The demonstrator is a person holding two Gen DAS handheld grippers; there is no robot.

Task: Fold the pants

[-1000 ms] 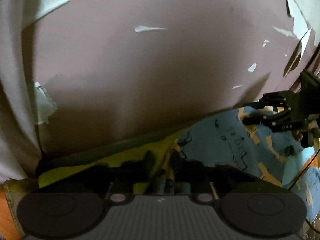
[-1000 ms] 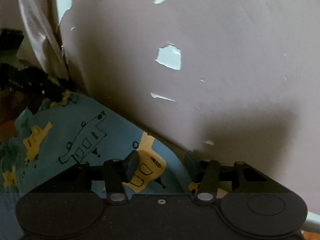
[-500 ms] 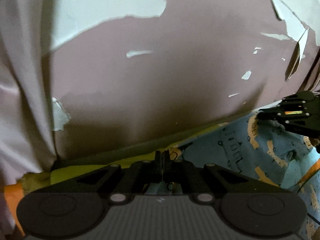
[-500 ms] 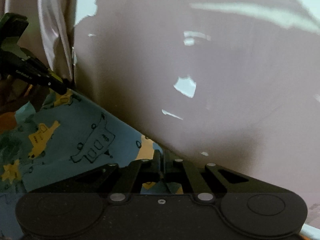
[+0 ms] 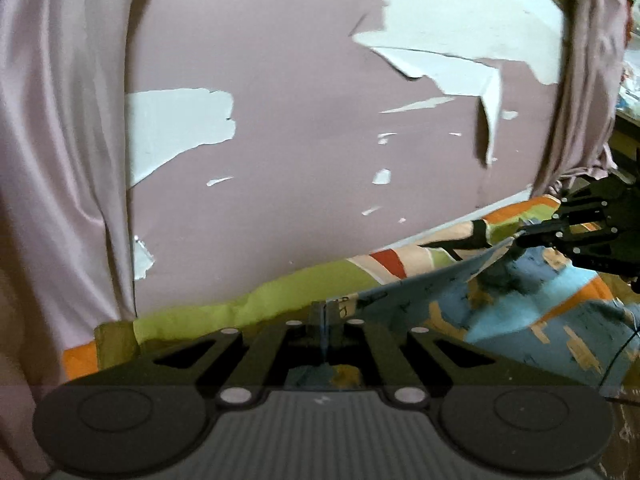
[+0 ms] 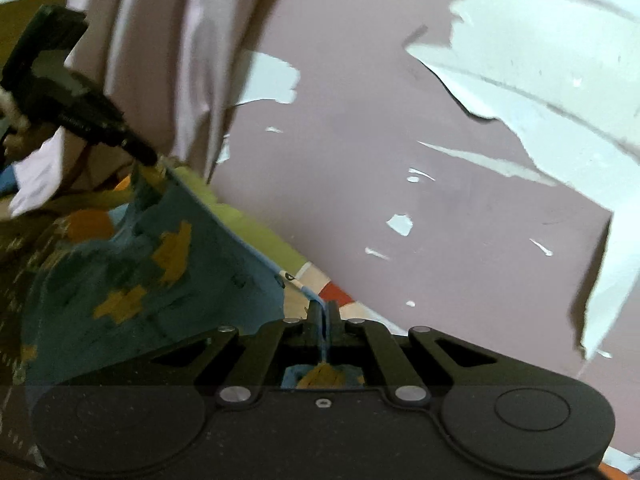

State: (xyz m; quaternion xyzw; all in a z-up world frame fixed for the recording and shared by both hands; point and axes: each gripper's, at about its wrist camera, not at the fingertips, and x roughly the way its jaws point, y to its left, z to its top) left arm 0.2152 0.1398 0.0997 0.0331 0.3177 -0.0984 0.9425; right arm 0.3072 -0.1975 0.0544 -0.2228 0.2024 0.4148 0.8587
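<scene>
One pair of blue printed pants, two claws, left claw pinching its edge, right claw pinching another edge, one patterned bedsheet beneath, peeling pink wall behind

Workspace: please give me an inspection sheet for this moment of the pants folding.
Surface: bedsheet with green, orange and red patches.
Job's things: blue printed pants, one edge stretched between both grippers.
Clutter: nothing seen.
Grippers: left hand-held gripper shut on the pants; right hand-held gripper shut on the pants.
Cables: thin dark cable at the right edge.
Surroundings: pink wall with peeling paint; pale curtain.
</scene>
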